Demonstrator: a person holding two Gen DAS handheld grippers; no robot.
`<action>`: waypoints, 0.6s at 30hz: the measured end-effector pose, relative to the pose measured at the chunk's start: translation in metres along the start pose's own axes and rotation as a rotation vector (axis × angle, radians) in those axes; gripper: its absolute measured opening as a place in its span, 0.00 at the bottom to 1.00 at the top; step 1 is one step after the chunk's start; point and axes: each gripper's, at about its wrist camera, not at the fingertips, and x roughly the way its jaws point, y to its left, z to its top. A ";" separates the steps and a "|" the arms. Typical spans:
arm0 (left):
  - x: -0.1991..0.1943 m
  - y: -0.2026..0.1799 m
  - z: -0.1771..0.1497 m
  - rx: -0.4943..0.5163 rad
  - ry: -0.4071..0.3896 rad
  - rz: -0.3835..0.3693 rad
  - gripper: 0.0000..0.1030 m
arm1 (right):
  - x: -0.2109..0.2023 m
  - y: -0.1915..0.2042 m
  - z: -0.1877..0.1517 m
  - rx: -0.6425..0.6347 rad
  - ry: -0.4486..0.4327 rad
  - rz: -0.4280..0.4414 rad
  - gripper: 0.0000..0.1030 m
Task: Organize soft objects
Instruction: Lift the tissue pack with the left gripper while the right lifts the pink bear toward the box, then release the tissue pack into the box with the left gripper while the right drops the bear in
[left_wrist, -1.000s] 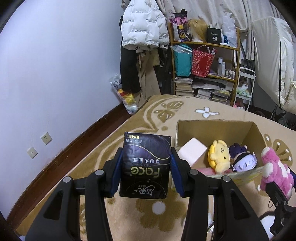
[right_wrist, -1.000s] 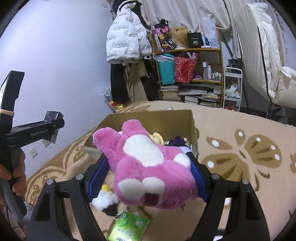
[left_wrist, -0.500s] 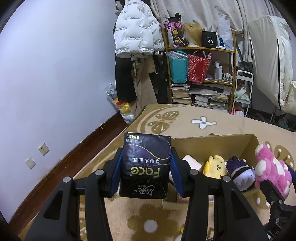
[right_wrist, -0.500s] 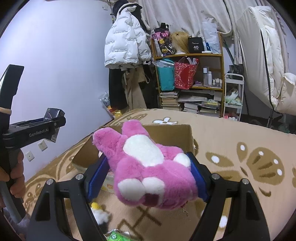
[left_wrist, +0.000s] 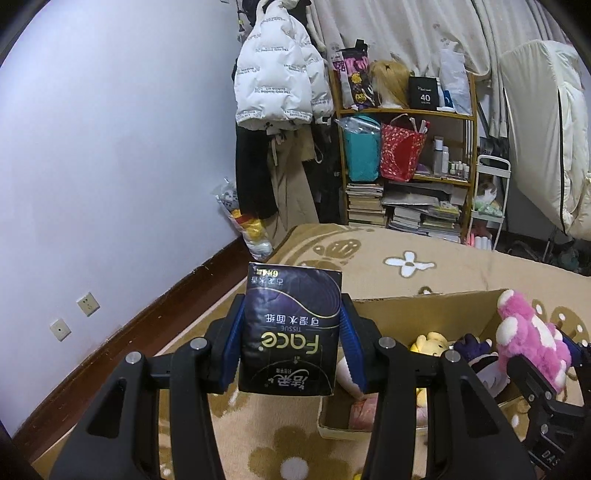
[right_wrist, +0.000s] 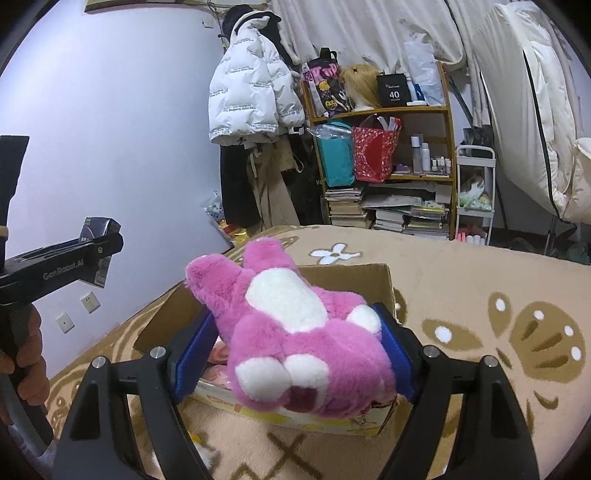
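The left gripper (left_wrist: 291, 354) clamps a dark face-tissue pack (left_wrist: 291, 332) between its blue pads, held above the patterned carpet (left_wrist: 424, 266) beside the open cardboard box (left_wrist: 424, 310). The right gripper (right_wrist: 291, 354) squeezes a pink plush toy (right_wrist: 295, 339) over the box's near edge. Inside lie a yellow plush (left_wrist: 430, 341) and a dark-haired doll (left_wrist: 476, 347); beyond stands a cluttered bookshelf (left_wrist: 406, 162).

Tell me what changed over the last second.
Both claws rose and tilted up: the box sank lower in both views, more of the room showing. Nothing was grabbed or released. The left claw still grips the tissue pack; the right claw still grips the pink plush.
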 end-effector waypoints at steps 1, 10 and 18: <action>0.001 0.000 0.000 -0.001 0.002 -0.004 0.45 | 0.001 -0.001 -0.001 0.002 0.001 0.000 0.83; 0.014 -0.002 -0.010 -0.037 0.029 -0.092 0.45 | 0.006 -0.003 0.001 0.006 0.001 0.001 0.84; 0.026 -0.007 -0.016 -0.038 0.083 -0.129 0.45 | 0.023 -0.001 -0.003 0.010 0.053 0.000 0.87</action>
